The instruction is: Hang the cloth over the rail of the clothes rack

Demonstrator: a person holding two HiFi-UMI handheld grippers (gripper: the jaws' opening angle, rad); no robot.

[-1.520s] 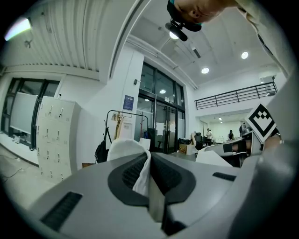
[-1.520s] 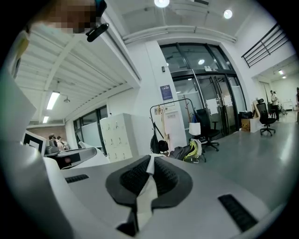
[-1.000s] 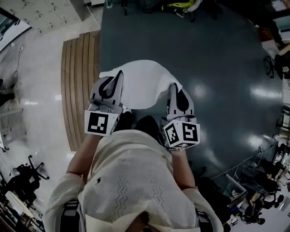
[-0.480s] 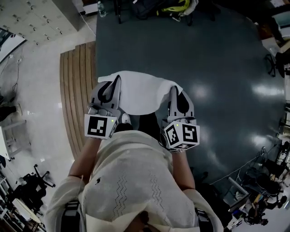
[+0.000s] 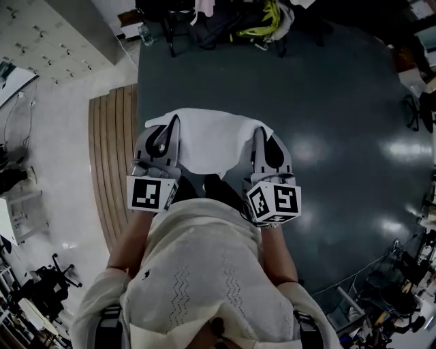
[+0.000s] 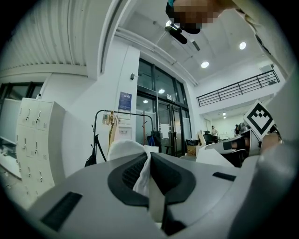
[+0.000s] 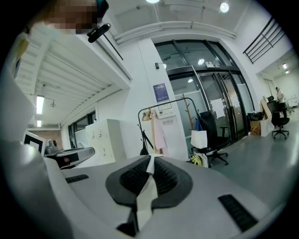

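Observation:
A white cloth (image 5: 204, 138) hangs stretched between my two grippers, in front of the person's body and above the dark floor. My left gripper (image 5: 175, 121) is shut on its left edge, and the fabric (image 6: 130, 148) bulges out past the jaws of that gripper (image 6: 148, 158). My right gripper (image 5: 260, 131) is shut on the right edge, where a thin strip of cloth (image 7: 147, 183) shows between its pads (image 7: 150, 159). The black clothes rack (image 6: 122, 127) stands ahead by the white wall, its top rail (image 7: 164, 103) carrying a few hanging items.
A wooden floor strip (image 5: 112, 157) runs along the left. White lockers (image 7: 105, 135) stand left of the rack. An office chair with a white bag (image 7: 205, 137) and a coat stand are to its right. Dark bags and something yellow (image 5: 238, 20) lie ahead on the floor.
The floor and the things ahead have slid down the head view as the person walks forward. Both grippers keep the cloth stretched between them in the same pose.

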